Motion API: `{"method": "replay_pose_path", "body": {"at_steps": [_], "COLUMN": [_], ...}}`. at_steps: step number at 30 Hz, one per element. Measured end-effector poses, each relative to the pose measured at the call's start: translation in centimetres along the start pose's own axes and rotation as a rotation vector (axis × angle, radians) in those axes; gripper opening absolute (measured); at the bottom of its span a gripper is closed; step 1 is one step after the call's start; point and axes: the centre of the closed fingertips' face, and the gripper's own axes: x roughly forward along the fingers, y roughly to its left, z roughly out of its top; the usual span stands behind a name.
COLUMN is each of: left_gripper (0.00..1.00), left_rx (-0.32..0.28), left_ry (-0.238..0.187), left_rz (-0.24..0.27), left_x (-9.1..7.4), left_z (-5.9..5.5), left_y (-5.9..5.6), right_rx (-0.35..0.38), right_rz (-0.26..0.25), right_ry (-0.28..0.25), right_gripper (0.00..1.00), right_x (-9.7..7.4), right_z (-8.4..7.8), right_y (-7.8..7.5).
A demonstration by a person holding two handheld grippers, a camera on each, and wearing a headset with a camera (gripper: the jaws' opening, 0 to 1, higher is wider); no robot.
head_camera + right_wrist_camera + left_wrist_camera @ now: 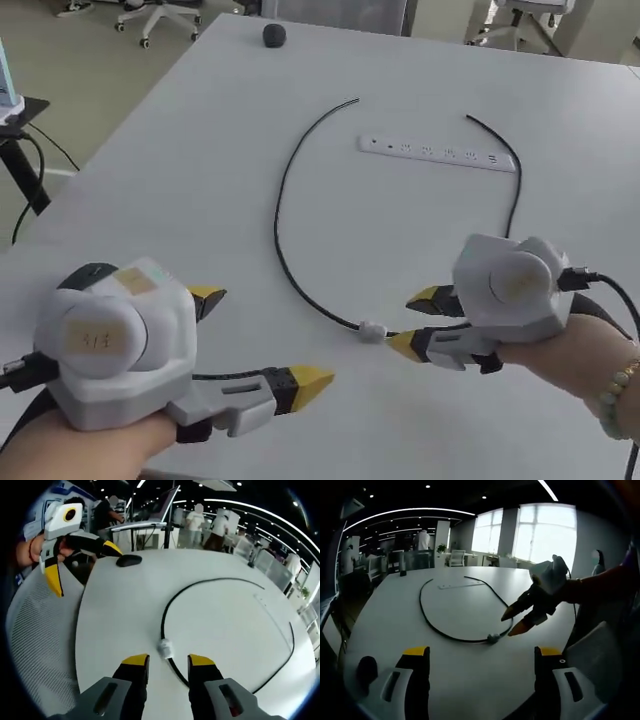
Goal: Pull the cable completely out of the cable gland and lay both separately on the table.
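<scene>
A long black cable (279,215) lies in a wide loop on the white table (200,170). It passes through a small grey cable gland (372,331) near the front. My right gripper (413,320) is open, its yellow tips just right of the gland. In the right gripper view the gland (165,648) sits just ahead of the gap of the right gripper (168,660), and the cable (165,610) runs on beyond it. My left gripper (260,338) hovers open at the front left, apart from the cable. In the left gripper view the gland (493,638) lies ahead of the left gripper (481,652).
A white power strip (437,153) lies at the back inside the cable's loop ends. A small dark round object (274,35) rests near the far edge. The table's left edge drops to the floor, with office chairs (160,15) beyond.
</scene>
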Motion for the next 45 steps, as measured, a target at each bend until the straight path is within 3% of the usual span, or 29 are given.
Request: {"method": "replay_pose_path", "body": {"at_steps": [23, 45], "left_gripper": [0.87, 0.86], "left_rx": [-0.010, -0.001], "left_ry": [-0.001, 0.004], "left_rz": [0.005, 0.006], "left_x": [0.1, 0.3], "left_z": [-0.3, -0.2], "left_y": [0.1, 0.1], "right_rx": [-0.023, -0.037], "right_rz": [0.089, 0.117], "right_ry": [0.106, 0.129], "right_gripper": [0.16, 0.10], "right_x": [3.3, 3.9], "right_z": [-1.3, -1.9], "right_y": [0.5, 0.4]}}
